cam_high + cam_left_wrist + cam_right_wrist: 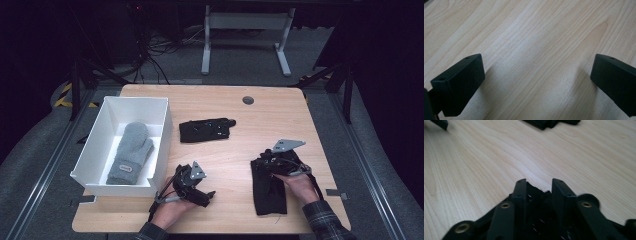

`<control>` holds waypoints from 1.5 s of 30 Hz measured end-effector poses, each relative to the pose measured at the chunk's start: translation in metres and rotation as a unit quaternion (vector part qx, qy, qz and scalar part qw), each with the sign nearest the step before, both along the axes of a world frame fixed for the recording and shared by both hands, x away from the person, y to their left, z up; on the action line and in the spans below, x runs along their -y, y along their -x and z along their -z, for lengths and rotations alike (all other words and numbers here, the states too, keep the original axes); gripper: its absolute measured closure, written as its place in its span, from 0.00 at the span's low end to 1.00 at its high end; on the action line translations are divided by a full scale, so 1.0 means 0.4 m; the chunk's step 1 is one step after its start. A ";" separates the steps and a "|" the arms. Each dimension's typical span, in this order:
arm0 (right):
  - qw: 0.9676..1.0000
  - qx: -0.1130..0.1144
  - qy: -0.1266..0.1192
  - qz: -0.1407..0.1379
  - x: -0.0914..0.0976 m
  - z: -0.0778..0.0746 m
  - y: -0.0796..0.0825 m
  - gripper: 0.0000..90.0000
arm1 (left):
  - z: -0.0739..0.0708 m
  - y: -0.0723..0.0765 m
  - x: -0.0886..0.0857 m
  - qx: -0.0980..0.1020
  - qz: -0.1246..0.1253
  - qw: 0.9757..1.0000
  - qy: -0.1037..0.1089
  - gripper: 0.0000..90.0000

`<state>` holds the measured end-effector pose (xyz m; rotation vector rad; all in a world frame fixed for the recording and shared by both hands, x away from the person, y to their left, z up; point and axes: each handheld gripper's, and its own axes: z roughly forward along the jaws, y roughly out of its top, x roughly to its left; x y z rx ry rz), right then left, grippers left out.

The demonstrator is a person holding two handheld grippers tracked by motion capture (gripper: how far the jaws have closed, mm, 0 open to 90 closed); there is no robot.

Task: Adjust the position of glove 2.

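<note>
A black glove (270, 195) lies flat near the table's front right. My right gripper (261, 162) rests low over its far end. In the right gripper view the jaws of my right gripper (539, 182) stand a little apart, with the glove's edge (537, 191) between them; I count it open. A second black glove (206, 130) lies at the table's middle and also shows as the second glove (546, 122) at the top of that view. My left gripper (206, 195) sits at the front beside the white box. The left gripper (537, 75) is open over bare wood.
A white box (90, 150) stands at the table's left with a grey mitten (131, 152) inside. The wooden table (280, 110) has a round grommet (248, 100) near its far edge. A white desk frame and cables are on the floor beyond.
</note>
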<state>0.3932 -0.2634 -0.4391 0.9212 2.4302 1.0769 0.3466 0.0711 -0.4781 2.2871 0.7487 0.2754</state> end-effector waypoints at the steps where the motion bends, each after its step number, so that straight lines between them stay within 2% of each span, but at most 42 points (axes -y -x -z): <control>1: 1.000 0.003 0.000 0.008 0.011 -0.002 0.003 0.63 | 0.000 -0.001 0.000 -0.001 0.002 1.000 0.000 0.00; 5: 0.999 -0.010 -0.011 0.038 0.079 0.005 0.017 0.50 | 0.000 -0.003 0.000 0.001 0.007 1.000 0.002 0.00; 7: 0.999 -0.017 -0.013 0.049 0.114 0.008 0.028 0.44 | -0.009 -0.005 -0.004 0.001 0.007 1.000 0.002 0.07; 9: 0.998 -0.019 -0.021 0.062 0.147 0.011 0.045 0.40 | -0.019 -0.006 -0.006 -0.002 -0.001 1.000 -0.001 0.25; 11: 0.997 -0.016 -0.019 0.070 0.172 0.018 0.063 0.38 | -0.024 -0.009 -0.004 -0.007 -0.002 1.000 -0.002 0.33; 14: 0.997 -0.017 -0.021 0.074 0.202 0.027 0.087 0.35 | -0.037 -0.022 0.001 -0.012 -0.006 1.000 -0.004 0.57; 16: 0.997 -0.014 -0.021 0.076 0.216 0.033 0.098 0.33 | -0.043 -0.039 0.006 -0.017 -0.010 1.000 -0.005 0.73; 18: 0.997 -0.012 -0.021 0.077 0.221 0.038 0.101 0.31 | -0.051 -0.059 0.012 -0.020 -0.016 1.000 -0.015 0.87; 20: 0.997 -0.014 -0.019 0.077 0.225 0.044 0.100 0.30 | -0.057 -0.083 0.014 -0.029 -0.024 0.999 -0.003 0.98; 22: 0.997 -0.014 -0.017 0.079 0.228 0.050 0.097 0.30 | -0.069 -0.111 0.018 -0.034 -0.040 0.999 0.008 1.00; 25: 0.996 -0.014 -0.011 0.083 0.230 0.060 0.092 0.30 | -0.089 -0.153 0.032 -0.027 -0.054 0.998 0.019 1.00; 29: 0.996 -0.010 -0.010 0.087 0.234 0.071 0.092 0.26 | -0.106 -0.213 0.056 -0.013 -0.069 0.997 0.020 1.00; 31: 0.996 -0.011 -0.008 0.083 0.232 0.072 0.091 0.22 | -0.110 -0.241 0.065 -0.006 -0.077 0.997 0.009 1.00; 33: 0.997 -0.009 0.002 0.079 0.228 0.072 0.092 0.20 | -0.108 -0.272 0.073 -0.003 -0.085 0.996 0.008 1.00; 36: 0.997 -0.009 0.004 0.081 0.225 0.073 0.091 0.19 | -0.100 -0.317 0.084 0.003 -0.093 0.996 -0.004 1.00; 40: 0.997 -0.009 0.004 0.082 0.225 0.073 0.091 0.18 | -0.097 -0.364 0.087 0.014 -0.107 0.994 -0.009 1.00; 41: 0.997 -0.009 0.005 0.082 0.225 0.073 0.091 0.18 | -0.096 -0.376 0.086 0.011 -0.109 0.994 -0.009 1.00; 44: 0.997 -0.009 0.004 0.083 0.225 0.073 0.090 0.18 | -0.080 -0.405 0.088 0.004 -0.113 0.993 -0.029 1.00; 45: 0.997 -0.009 0.004 0.083 0.225 0.073 0.090 0.18 | -0.070 -0.412 0.090 -0.006 -0.110 0.993 -0.037 1.00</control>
